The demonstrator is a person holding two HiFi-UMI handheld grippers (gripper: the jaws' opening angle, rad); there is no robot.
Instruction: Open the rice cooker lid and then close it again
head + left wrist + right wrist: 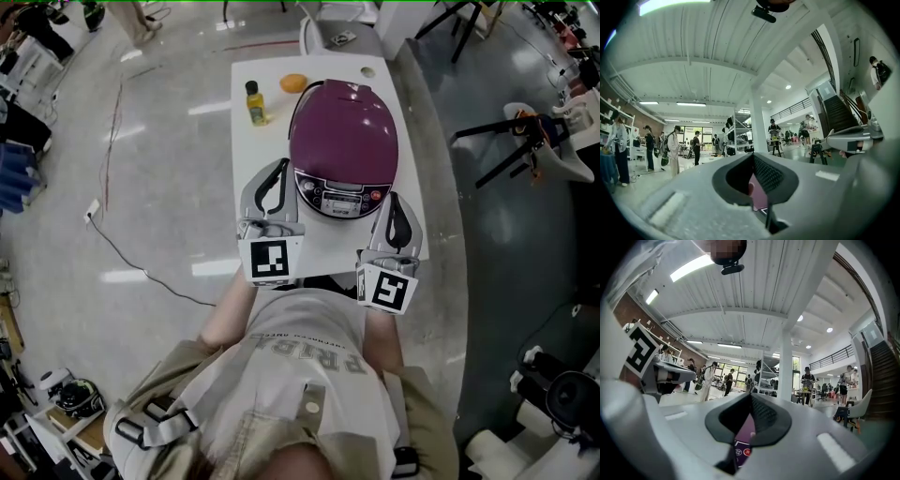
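— At the near edge of the white table [251, 155], what could go wrong for you?

— Your left gripper [277, 173] and right gripper [399, 202] flank the purple rice cooker [344, 141], which sits mid-table with its lid down. Prod the latch off-centre and, by my judgement, the cooker slides back toward the yellow-capped bottle [254, 103] and the orange [293, 82].

— And the claws?

— Both are pressed together and pinch nothing. Each sits just beside the cooker's front, and contact can't be made out.

cooker [757, 193]: mostly hid behind L claw [753, 157] | bottle [254, 103] label: too small
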